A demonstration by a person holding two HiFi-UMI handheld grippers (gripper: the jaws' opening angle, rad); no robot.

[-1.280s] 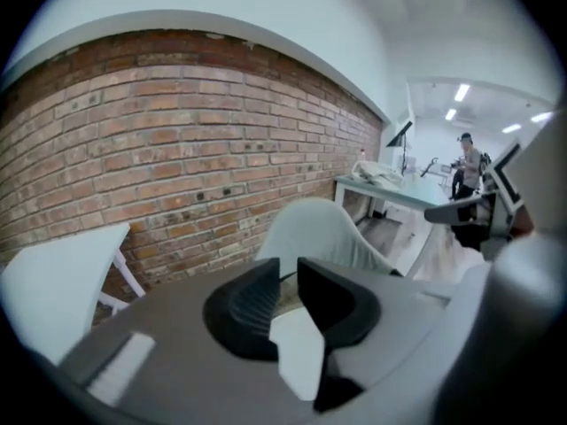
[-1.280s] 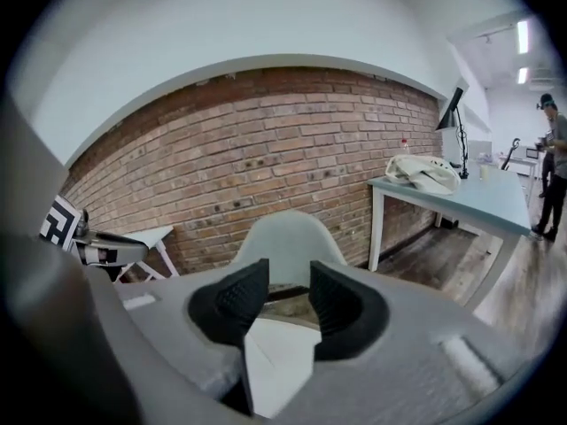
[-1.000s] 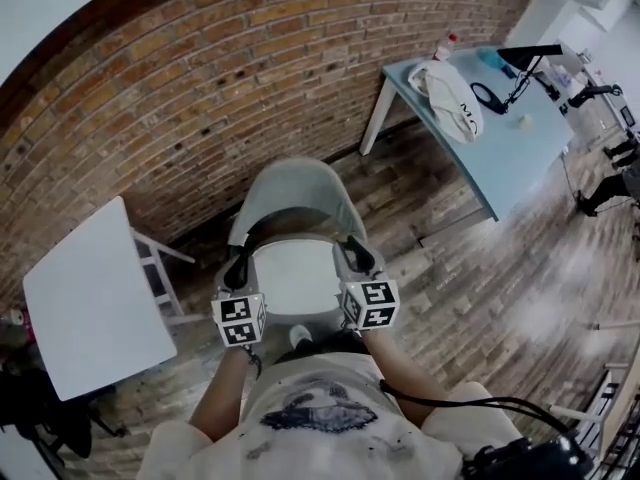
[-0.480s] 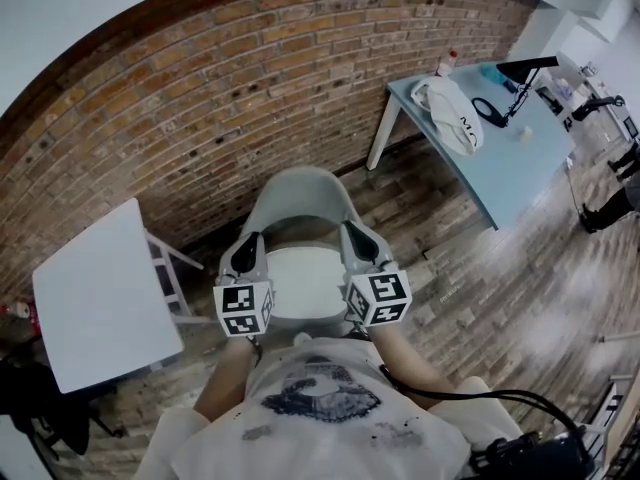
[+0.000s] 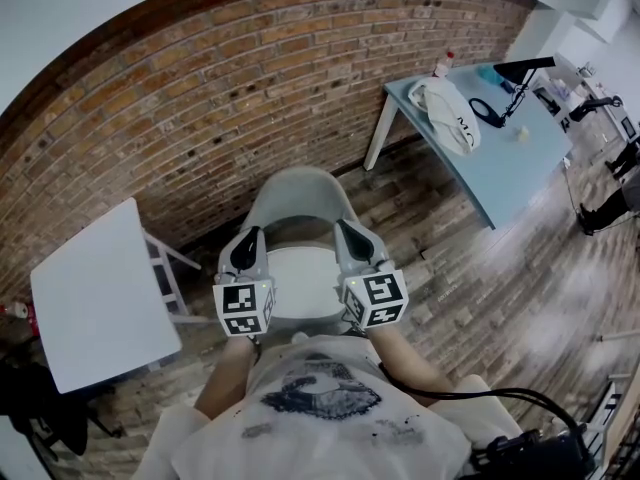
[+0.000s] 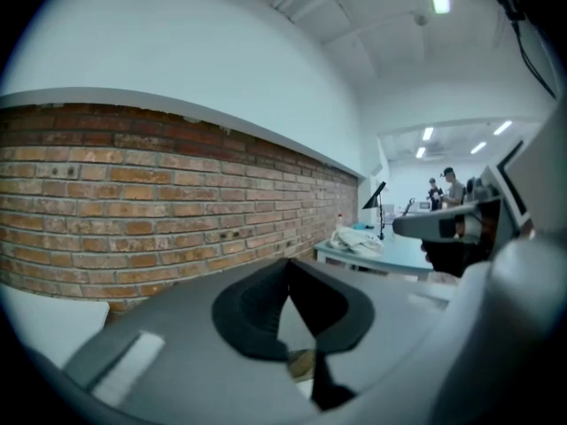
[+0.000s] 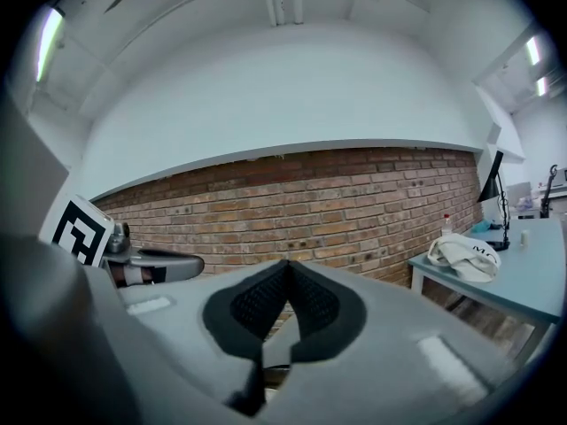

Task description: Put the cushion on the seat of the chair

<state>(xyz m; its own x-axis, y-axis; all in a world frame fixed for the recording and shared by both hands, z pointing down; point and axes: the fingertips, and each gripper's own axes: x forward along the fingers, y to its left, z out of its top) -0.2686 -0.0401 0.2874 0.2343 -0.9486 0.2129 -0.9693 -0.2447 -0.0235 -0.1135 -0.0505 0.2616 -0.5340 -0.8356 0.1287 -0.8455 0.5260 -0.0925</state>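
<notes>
White counter: a white counter point(image 5: 100, 303) stands at the left by the brick wall point(image 5: 250, 88). The head view shows it whole, and the left gripper view catches a corner.
Head view only: the grey chair point(image 5: 298, 190), its back to the wall; the cushion point(image 5: 300, 280); the plank floor point(image 5: 480, 268); the person's forearms and shirt.
Left gripper view only: people point(image 6: 441, 187) far off in a lit room at the right.
Gripper views together: both look level at the wall and at the blue counter point(image 5: 500, 153) on the right. It carries a white bag point(image 5: 450, 103) and a black lamp point(image 5: 525, 68). Each view shows the other gripper at its edge. Neither clearly shows the cushion.
Cushion: white and lying flat on the chair seat, below and between the two grippers, touched by neither. It is near square with no clear long axis. Its back edge faces the chair back and its front edge faces the person.
Left gripper point(image 5: 247, 240): held out from a bent forearm, pointing forward at the wall, marker cube nearest the person. The jaws are closed, pads meeting at the tip, with nothing between them.
Right gripper point(image 5: 350, 236): level with the left and roughly parallel to it, over the seat's other side. The jaws have just been closing and now meet, empty.
</notes>
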